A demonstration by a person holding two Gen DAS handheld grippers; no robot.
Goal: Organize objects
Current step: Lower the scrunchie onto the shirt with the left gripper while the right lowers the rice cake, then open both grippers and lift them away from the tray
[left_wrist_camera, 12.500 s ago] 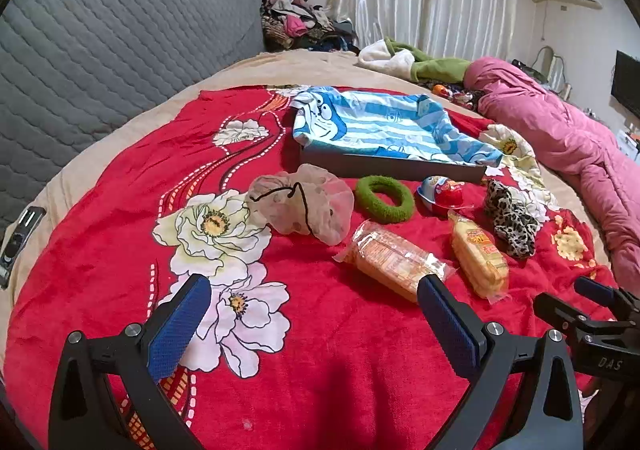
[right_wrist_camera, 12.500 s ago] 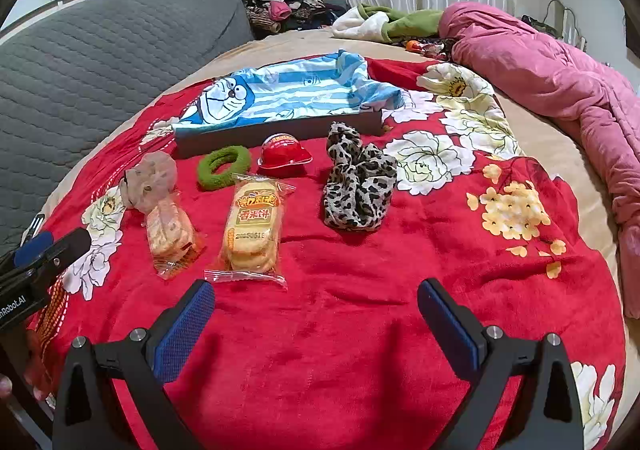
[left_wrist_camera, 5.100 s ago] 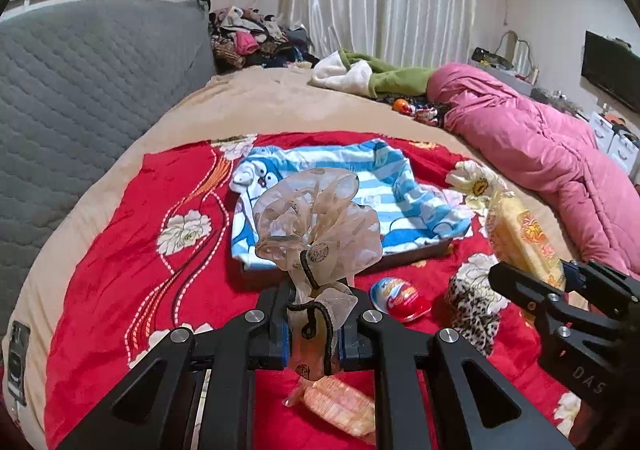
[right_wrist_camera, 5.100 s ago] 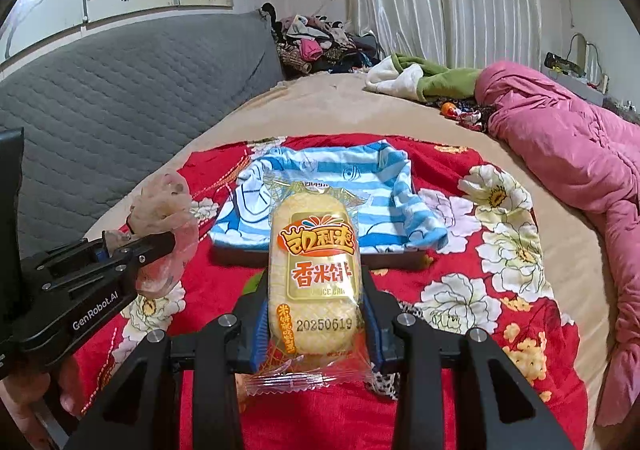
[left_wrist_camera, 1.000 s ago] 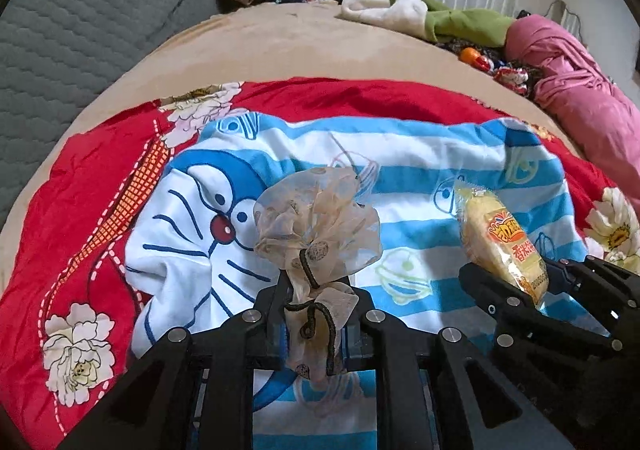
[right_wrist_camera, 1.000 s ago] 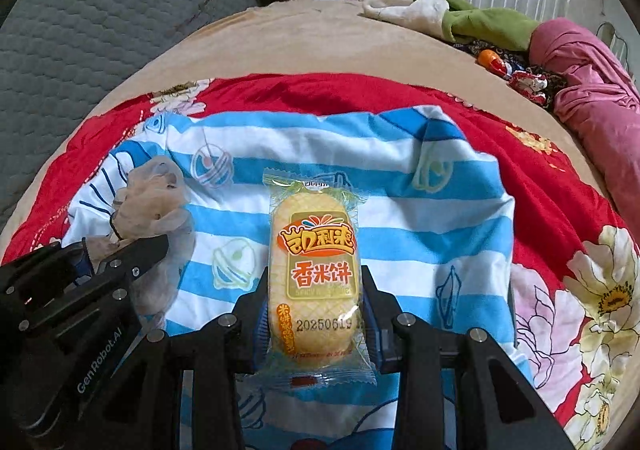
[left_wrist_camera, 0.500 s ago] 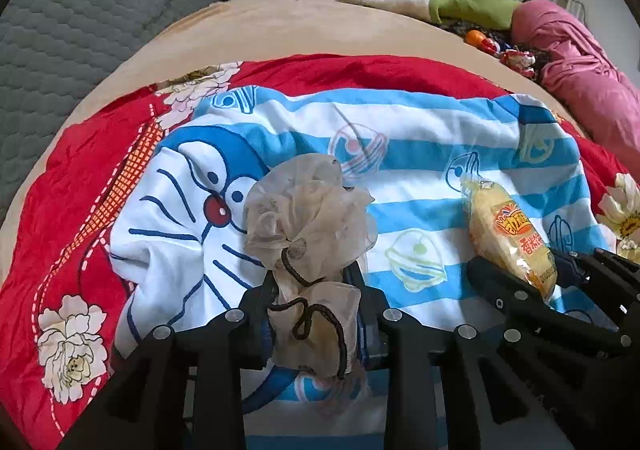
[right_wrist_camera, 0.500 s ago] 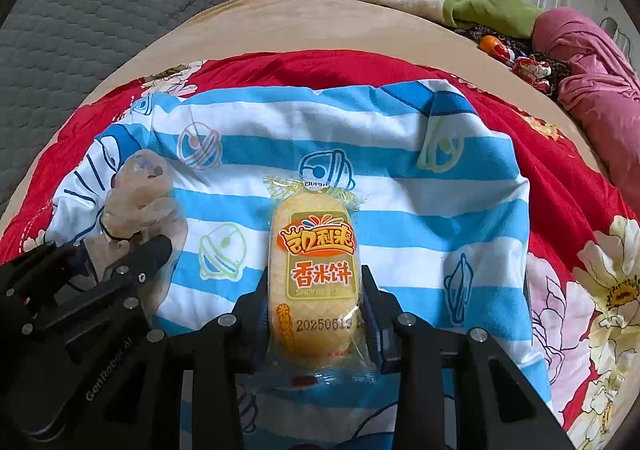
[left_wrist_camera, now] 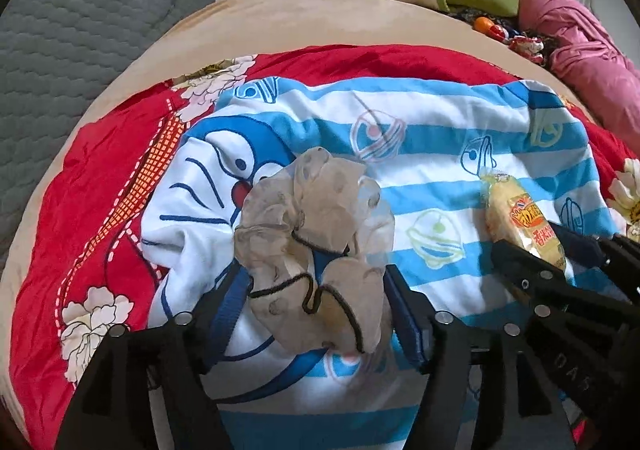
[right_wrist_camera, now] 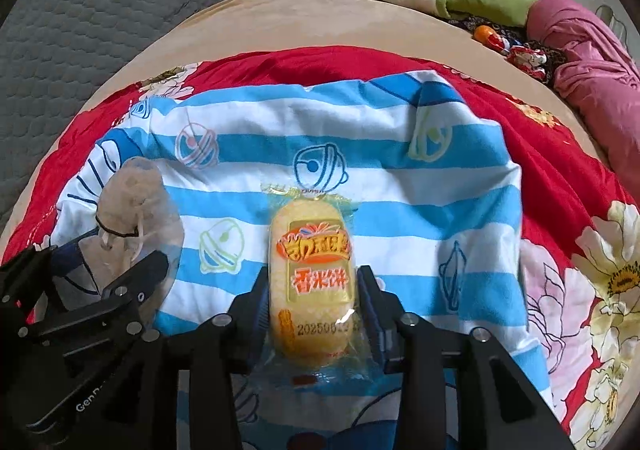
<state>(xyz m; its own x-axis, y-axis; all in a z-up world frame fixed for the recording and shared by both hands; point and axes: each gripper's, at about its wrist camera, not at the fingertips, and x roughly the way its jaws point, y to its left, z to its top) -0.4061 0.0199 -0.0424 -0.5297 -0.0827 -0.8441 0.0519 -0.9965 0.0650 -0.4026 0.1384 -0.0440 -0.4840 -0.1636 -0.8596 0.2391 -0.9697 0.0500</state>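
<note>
I see the red floral blanket spread over the bed, with the grey quilted headboard on the far left and a pink quilt on the far right. On the blanket lies one blue-and-white striped cartoon cloth, and both of my tools hang over it.

A second ago my left gripper was clamped narrowly on the sheer beige scrunchie. Its jaws have just been opening and now stand wide, and the scrunchie has slumped onto the near left of the striped cloth between the blue pads, loose and spread rather than bunched upright.

My right gripper has also just been opening, though less. Its jaws are still fairly narrow, and the one yellow snack packet lies between them on the middle of the cloth; I cannot tell whether the pads still touch its wrapper.

The packet carries orange and red Chinese characters and a printed number beginning 2025; its last digits are blurred. The left tool's arm reads "GenR", then the print is cut off, and the right tool's shows "DAS".

I count one scrunchie, one packet, one striped cloth, two grippers.
</note>
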